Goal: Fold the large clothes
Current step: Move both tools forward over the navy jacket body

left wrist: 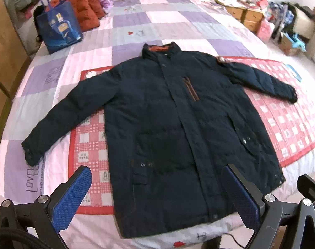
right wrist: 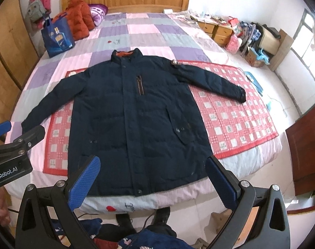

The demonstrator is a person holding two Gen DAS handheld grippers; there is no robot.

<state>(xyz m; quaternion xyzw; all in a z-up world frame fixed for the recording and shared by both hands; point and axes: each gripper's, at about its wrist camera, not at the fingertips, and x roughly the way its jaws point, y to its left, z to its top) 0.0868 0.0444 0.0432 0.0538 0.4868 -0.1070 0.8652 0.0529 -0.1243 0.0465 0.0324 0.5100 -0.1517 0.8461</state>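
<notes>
A large dark navy padded jacket (left wrist: 167,124) lies flat and face up on the bed, front closed, collar toward the headboard, both sleeves spread out to the sides. It also shows in the right wrist view (right wrist: 132,120). My left gripper (left wrist: 157,188) is open and empty, hovering above the jacket's hem near the foot of the bed. My right gripper (right wrist: 153,178) is open and empty, hovering above the hem as well. The left gripper's body also shows at the left edge of the right wrist view (right wrist: 16,143).
The jacket rests on a red checked mat (right wrist: 230,112) over a pink and purple quilt (right wrist: 149,35). A blue bag (right wrist: 56,37) and an orange jacket (right wrist: 79,20) sit near the headboard. Wooden drawers (right wrist: 217,31) and clutter stand on the right. Clothes (right wrist: 140,238) lie on the floor below.
</notes>
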